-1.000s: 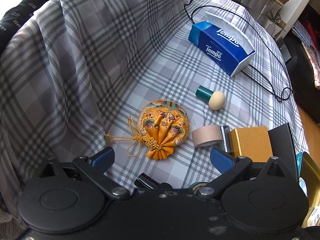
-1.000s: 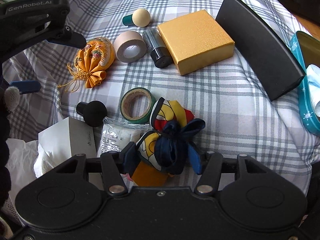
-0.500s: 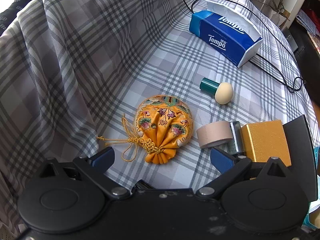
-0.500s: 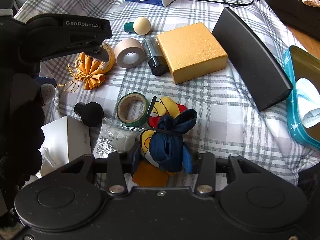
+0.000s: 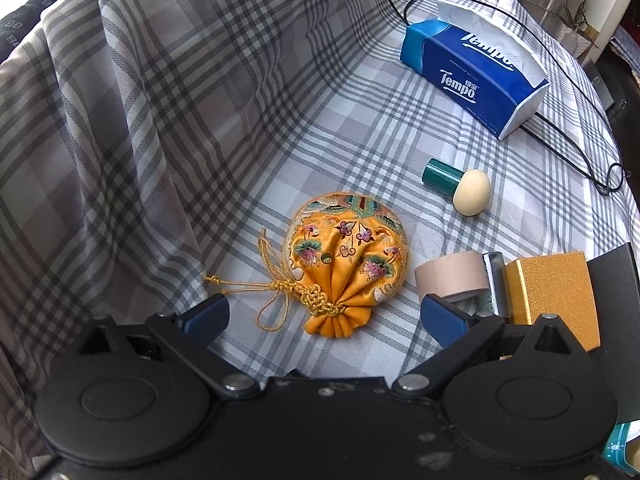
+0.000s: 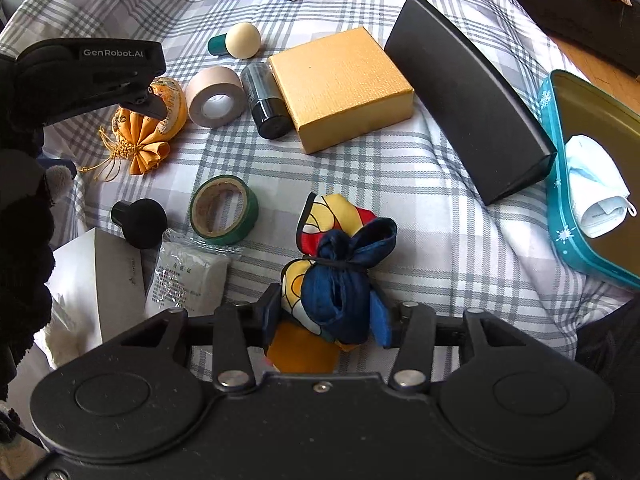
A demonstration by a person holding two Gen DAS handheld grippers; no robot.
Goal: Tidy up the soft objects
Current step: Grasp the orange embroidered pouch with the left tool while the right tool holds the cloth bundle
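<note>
So the right gripper (image 6: pixel 326 314) has its pads snug on the knotted scarf bundle (image 6: pixel 340 264), though the jaws just eased out slightly. It's navy with yellow-red patches, squishy. The left gripper (image 5: pixel 324 316) is spread wide and empty, the orange drawstring pouch (image 5: pixel 346 260) lying just ahead between its fingers, probably next.

I see the pouch (image 6: pixel 150 120) left of a tape roll (image 6: pixel 216 96). The box (image 6: pixel 340 88) sits right of it. The scarf bundle (image 6: pixel 336 264) lies near me, between my fingers (image 6: pixel 269 314).
</note>
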